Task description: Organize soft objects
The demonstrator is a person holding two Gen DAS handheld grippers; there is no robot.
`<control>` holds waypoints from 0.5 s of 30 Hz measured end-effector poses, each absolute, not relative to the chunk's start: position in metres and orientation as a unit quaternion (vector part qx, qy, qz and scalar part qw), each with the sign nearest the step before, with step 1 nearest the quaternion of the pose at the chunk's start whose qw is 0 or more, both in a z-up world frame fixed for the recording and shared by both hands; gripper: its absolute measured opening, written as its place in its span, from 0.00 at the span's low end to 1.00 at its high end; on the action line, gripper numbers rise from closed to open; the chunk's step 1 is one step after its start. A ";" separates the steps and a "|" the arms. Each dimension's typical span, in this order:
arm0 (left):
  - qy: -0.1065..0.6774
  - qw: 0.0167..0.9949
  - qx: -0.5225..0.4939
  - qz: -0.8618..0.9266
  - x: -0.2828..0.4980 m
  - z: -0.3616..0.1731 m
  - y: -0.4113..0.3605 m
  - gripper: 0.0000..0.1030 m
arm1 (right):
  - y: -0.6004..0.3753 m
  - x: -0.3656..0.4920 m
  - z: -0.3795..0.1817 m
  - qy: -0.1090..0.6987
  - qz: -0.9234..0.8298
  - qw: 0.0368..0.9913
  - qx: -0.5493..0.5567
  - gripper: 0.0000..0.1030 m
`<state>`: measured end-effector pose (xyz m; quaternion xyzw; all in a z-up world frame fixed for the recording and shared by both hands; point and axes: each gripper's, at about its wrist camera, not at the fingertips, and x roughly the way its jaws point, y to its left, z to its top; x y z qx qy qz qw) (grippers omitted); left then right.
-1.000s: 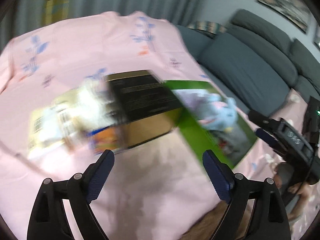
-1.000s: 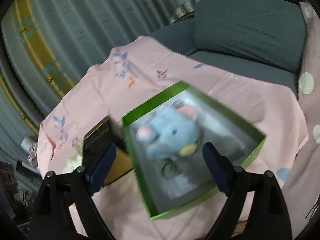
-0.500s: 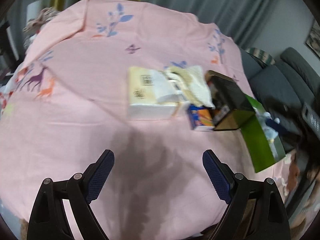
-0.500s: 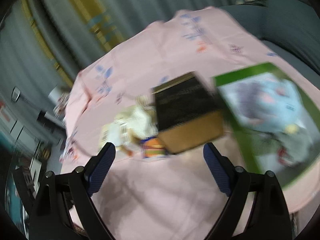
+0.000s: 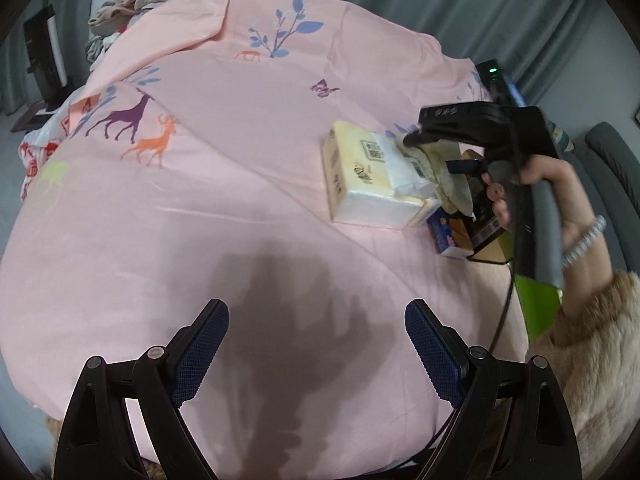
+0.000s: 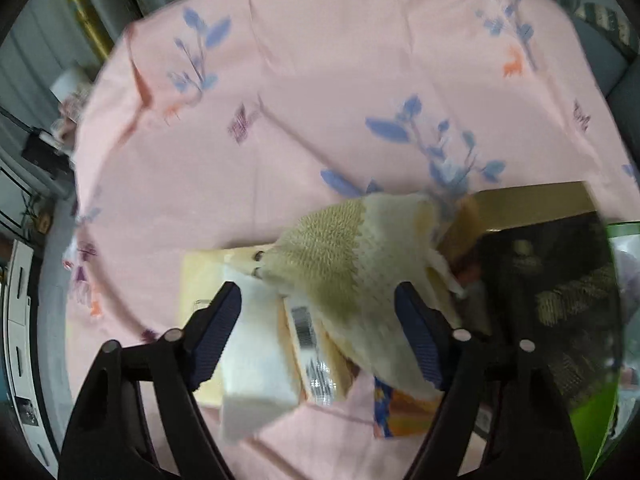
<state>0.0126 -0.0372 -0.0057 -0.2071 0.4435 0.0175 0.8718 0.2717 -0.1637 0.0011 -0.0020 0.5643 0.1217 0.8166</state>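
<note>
A cream and tan knitted cloth (image 6: 360,264) lies draped over a yellow tissue pack (image 6: 256,344) and against a black and gold box (image 6: 540,248). My right gripper (image 6: 318,328) is open, its jaws either side of the cloth and just above it. In the left wrist view the right gripper (image 5: 436,152) hovers over the cloth (image 5: 448,176) and the tissue pack (image 5: 372,188). My left gripper (image 5: 316,352) is open and empty, low over bare pink cloth near the front edge.
A pink printed sheet (image 5: 200,200) covers the table. A small blue and orange carton (image 5: 450,236) lies by the tissue pack. A green box (image 5: 536,304) sits at the right edge. A grey sofa (image 5: 612,152) is beyond.
My right gripper swung left from the green box with the plush toy to over the knitted cloth. My left gripper swung left and back, away from the boxes.
</note>
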 end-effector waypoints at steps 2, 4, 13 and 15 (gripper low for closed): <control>0.448 0.870 -0.207 0.019 0.011 -0.009 -0.035 0.87 | -0.165 0.275 -0.006 0.565 0.120 0.816 0.003 0.27; 0.449 0.868 -0.210 0.016 0.010 -0.011 -0.033 0.87 | -0.173 0.272 -0.001 0.549 0.126 0.826 0.024 0.12; 0.439 0.872 -0.218 0.007 0.008 -0.007 -0.037 0.87 | -0.221 0.203 0.096 0.446 0.218 0.861 0.111 0.11; 0.438 0.872 -0.220 0.006 0.007 -0.007 -0.038 0.87 | -0.231 0.176 0.119 0.421 0.239 0.868 0.115 0.11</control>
